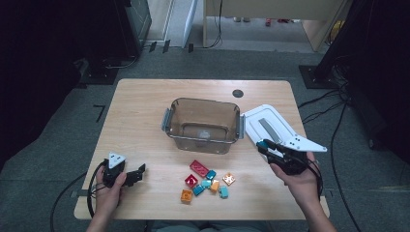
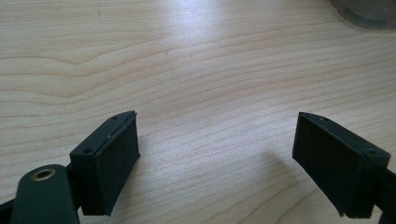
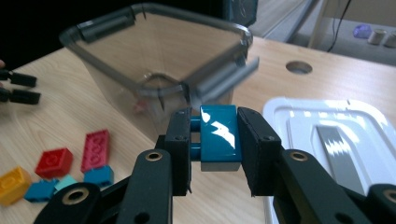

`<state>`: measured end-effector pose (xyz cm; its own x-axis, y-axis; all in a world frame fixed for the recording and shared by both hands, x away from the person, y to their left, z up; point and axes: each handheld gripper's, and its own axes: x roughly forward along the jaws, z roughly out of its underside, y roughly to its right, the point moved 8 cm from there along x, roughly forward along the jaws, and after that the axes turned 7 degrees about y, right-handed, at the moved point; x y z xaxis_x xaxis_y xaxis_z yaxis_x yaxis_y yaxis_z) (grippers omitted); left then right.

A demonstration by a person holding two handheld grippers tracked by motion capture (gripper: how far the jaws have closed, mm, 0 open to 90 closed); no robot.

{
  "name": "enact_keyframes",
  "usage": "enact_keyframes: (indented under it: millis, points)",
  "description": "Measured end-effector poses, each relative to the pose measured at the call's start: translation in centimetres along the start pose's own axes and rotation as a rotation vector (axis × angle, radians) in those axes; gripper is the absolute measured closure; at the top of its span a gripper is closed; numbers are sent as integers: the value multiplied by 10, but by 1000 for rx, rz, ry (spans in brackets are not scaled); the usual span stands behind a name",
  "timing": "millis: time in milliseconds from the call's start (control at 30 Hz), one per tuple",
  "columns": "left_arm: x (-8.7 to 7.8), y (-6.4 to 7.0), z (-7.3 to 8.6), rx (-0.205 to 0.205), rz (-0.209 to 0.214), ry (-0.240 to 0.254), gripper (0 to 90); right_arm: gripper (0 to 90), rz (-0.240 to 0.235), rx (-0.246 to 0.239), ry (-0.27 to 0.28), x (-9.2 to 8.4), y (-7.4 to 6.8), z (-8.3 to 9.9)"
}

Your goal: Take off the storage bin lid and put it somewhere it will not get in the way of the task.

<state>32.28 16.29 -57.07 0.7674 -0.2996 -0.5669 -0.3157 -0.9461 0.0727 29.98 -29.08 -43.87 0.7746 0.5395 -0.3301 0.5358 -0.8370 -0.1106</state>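
Soft overhead light brightens the pale wooden tabletop (image 1: 145, 116) in the high view, while the room's edges sink into darkness. Glare streaks the glossy teal plastic brick (image 3: 219, 137) and the white plastic lid (image 3: 327, 135) in the right gripper view, and the clear plastic bin (image 3: 159, 60) smears with blur. Faint shadows lie beside the jaws in the left gripper view.

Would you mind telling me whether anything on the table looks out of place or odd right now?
Nothing stands out. The bricks lie loose beside the clear container, its white lid rests flat alongside, and the right gripper holds a blue brick squarely.
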Motion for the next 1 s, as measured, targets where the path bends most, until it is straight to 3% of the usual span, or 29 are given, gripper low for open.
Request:
enact_keyframes:
  millis: [233,400,600,800,1000]
  points:
    - [1,0,0,1,-11,-1,146,678,-25,-16,8,5,-3,-34]
    - [1,0,0,0,-15,-2,146,678,-40,-37,-8,6,-7,-48]
    - [1,0,0,3,-17,-4,146,678,-76,-43,20,11,-14,-66]
    - [0,0,0,-8,-8,1,145,678,-105,-40,33,29,-23,-78]
    - [0,1,0,-2,-2,3,146,678,-129,-50,10,58,-31,-83]
